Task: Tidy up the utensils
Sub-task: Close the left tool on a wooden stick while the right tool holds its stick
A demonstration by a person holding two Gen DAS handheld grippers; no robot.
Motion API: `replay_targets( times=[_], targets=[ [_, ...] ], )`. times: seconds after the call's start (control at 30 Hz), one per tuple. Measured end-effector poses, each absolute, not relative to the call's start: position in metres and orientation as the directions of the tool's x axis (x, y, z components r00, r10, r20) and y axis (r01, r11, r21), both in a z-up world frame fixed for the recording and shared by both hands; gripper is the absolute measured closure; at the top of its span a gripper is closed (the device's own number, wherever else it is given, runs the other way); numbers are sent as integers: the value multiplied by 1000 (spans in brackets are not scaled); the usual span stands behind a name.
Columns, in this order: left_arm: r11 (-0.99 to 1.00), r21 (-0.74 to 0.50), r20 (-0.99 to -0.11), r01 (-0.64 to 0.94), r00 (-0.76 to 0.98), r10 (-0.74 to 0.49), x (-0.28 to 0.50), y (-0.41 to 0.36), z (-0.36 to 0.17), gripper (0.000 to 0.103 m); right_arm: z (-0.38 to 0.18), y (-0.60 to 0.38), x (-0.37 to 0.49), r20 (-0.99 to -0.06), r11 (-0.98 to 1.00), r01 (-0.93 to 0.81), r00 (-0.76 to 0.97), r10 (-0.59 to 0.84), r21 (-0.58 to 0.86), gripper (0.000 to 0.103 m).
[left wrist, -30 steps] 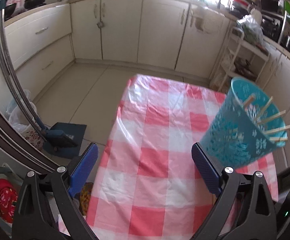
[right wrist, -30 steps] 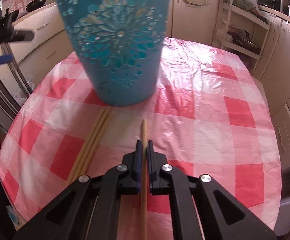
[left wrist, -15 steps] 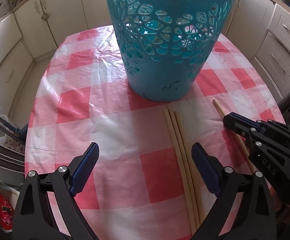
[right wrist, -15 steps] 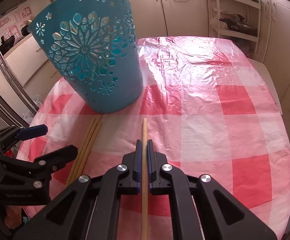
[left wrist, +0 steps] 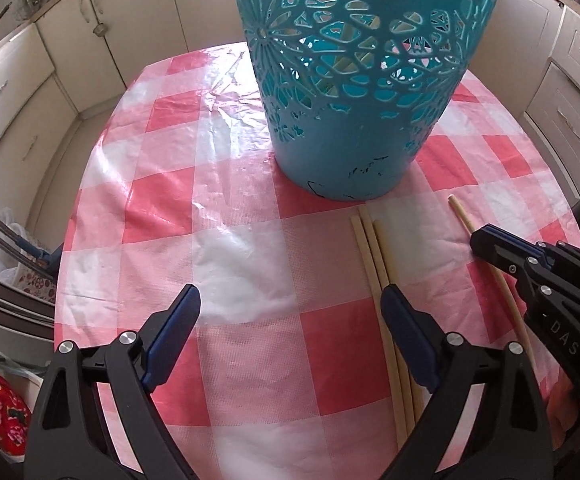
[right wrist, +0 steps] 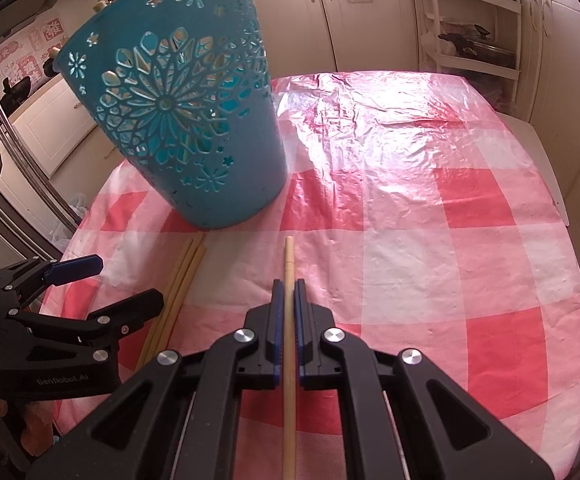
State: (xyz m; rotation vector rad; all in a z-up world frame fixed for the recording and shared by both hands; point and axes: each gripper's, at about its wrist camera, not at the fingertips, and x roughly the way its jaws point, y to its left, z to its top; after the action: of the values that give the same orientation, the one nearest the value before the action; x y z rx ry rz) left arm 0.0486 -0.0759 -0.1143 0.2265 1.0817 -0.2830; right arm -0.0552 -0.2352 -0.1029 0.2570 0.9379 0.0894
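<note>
A teal cut-out basket (left wrist: pixel 364 76) stands on the red-and-white checked table (left wrist: pixel 234 264); several chopsticks show through its holes. It also shows in the right wrist view (right wrist: pixel 182 120). Three loose chopsticks (left wrist: pixel 378 276) lie side by side in front of it, under my left gripper's right finger; they also show in the right wrist view (right wrist: pixel 178 284). My left gripper (left wrist: pixel 290 320) is open and empty above the cloth. My right gripper (right wrist: pixel 288 292) is shut on a single chopstick (right wrist: pixel 289 264), whose tip points at the basket. It also appears in the left wrist view (left wrist: pixel 486 240).
Cream kitchen cabinets (left wrist: pixel 18 92) surround the table. A white shelf rack (right wrist: pixel 470 32) stands beyond the far table edge. The table's front and left edges drop to the floor, where bags (left wrist: pixel 10 232) lie.
My left gripper swung from looking across the kitchen to pointing down at the table and moved closer to the basket and loose chopsticks. The right gripper kept its hold on the chopstick.
</note>
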Motion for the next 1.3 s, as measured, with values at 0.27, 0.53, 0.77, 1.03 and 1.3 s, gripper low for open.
replay_targets(
  times=[0.27, 0.53, 0.77, 1.03, 1.3],
  targets=[
    [952, 26, -892, 304, 437, -115, 57, -75, -114, 18, -103, -235, -56, -784, 966, 35, 591, 188, 257, 97],
    [955, -29, -901, 296, 405, -153, 58, -74, -118, 19, -103, -237, -56, -784, 966, 35, 591, 188, 258, 97],
    [953, 24, -903, 302, 415, -109, 56, -78, -119, 23, -103, -236, -56, -784, 965, 35, 592, 190, 260, 97],
    [933, 12, -889, 360, 431, -155, 57, -87, -114, 75, -103, -236, -55, -784, 965, 35, 592, 188, 258, 97],
    [917, 8, -893, 400, 415, -173, 56, -95, -115, 91, -103, -236, -55, -784, 965, 35, 592, 189, 259, 97]
  ],
)
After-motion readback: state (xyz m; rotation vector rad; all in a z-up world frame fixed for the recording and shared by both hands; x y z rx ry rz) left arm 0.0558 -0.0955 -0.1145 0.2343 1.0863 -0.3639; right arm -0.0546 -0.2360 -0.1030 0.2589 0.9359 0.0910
